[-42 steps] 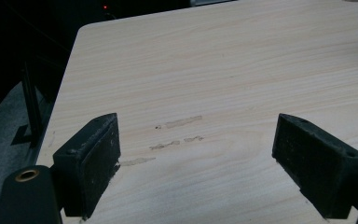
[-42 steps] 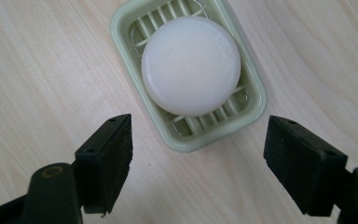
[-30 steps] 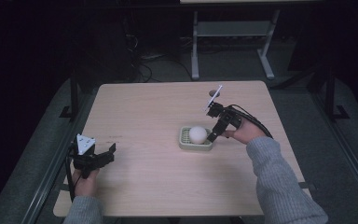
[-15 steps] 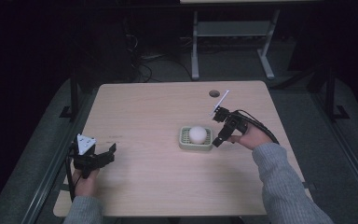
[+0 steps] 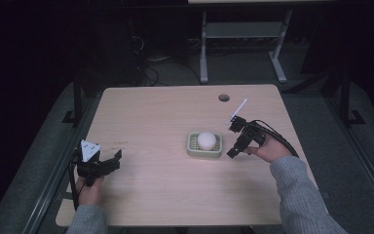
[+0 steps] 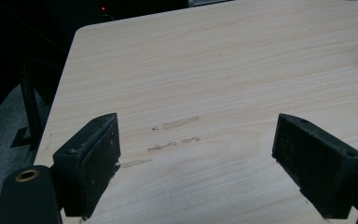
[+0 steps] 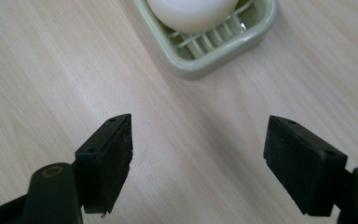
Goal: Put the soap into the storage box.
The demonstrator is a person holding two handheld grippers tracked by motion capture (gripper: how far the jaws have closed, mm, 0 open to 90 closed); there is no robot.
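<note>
We see the soap (image 5: 206, 140) lying in the green dish (image 5: 192, 148) near the middle of the desk (image 5: 160, 112), so as far as we can judge the placing itself looks done. Our right claw (image 5: 233, 148) sits just beside the dish with its jaws spread wide and nothing between them, the dish (image 7: 205, 60) and soap (image 7: 191, 11) just ahead of it in the right gripper view. Our left claw (image 5: 113, 161) rests well apart near the desk's near-left corner, also open and empty, so we judge little remains beyond drawing the right hand clear.
</note>
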